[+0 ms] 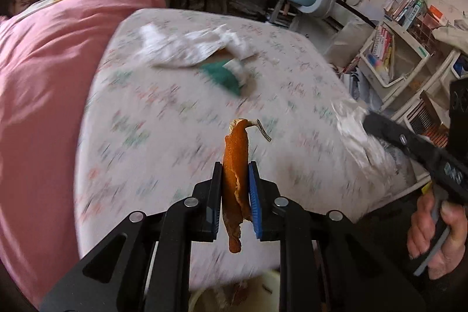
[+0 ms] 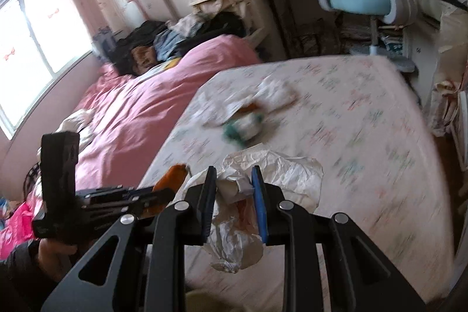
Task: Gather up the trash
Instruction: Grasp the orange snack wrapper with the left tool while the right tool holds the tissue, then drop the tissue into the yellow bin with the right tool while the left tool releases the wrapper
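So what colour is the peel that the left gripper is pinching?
Orange; the peel shows best in the left wrist view.

L gripper (image 1: 235, 186) fingers clamped; R gripper (image 2: 234, 196) fingers clamped, both angled down.

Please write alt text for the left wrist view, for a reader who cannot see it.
The left gripper is shut on an orange peel above a patterned bedsheet. Farther on the bed lie crumpled white paper and a green packet.

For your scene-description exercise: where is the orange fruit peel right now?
The orange fruit peel hangs clamped in the left gripper, centre of the left wrist view, above the patterned bed sheet.
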A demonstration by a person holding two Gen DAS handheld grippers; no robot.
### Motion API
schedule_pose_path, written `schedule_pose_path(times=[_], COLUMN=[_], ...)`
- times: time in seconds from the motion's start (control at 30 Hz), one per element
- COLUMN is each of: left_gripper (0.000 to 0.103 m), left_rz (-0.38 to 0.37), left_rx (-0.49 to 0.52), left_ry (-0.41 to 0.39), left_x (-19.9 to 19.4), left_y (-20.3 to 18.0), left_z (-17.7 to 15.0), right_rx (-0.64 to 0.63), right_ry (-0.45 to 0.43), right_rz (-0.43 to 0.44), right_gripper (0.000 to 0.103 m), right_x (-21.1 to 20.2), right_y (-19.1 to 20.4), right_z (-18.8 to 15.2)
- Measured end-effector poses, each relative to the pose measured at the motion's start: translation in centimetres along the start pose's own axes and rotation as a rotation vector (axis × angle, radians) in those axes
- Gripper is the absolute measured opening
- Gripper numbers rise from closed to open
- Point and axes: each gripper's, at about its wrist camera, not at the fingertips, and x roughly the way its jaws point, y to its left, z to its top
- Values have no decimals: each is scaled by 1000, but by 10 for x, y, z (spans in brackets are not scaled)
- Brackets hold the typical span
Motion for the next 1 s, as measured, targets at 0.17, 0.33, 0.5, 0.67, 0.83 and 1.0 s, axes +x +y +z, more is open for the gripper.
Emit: schedule_pose_path(times=[0.17, 0.33, 0.5, 0.67, 0.83, 1.0], left_gripper=[17, 17, 17, 18, 63, 75], left_rz=[25, 23, 10, 13, 76, 88], left_rx=[-56, -26, 7, 149, 289, 174], left_ry=[31, 41, 107, 277, 300, 244], left_x=[-29, -52, -55, -29, -23, -30], left_y=[19, 15, 7, -22, -47, -27], left_z=[-54, -96, -127, -158, -171, -153], right_rx=[-7, -22, 22, 125, 145, 126], right_ry=[81, 285, 195, 27, 2, 16], right_rz=[71, 72, -14, -78, -103, -117], right_gripper=[25, 29, 60, 69, 75, 78], right_x=[-9, 13, -6, -35, -35, -32], right_y=[43, 72, 67, 47, 48, 47], right_z=[-74, -150, -147, -129, -129, -134])
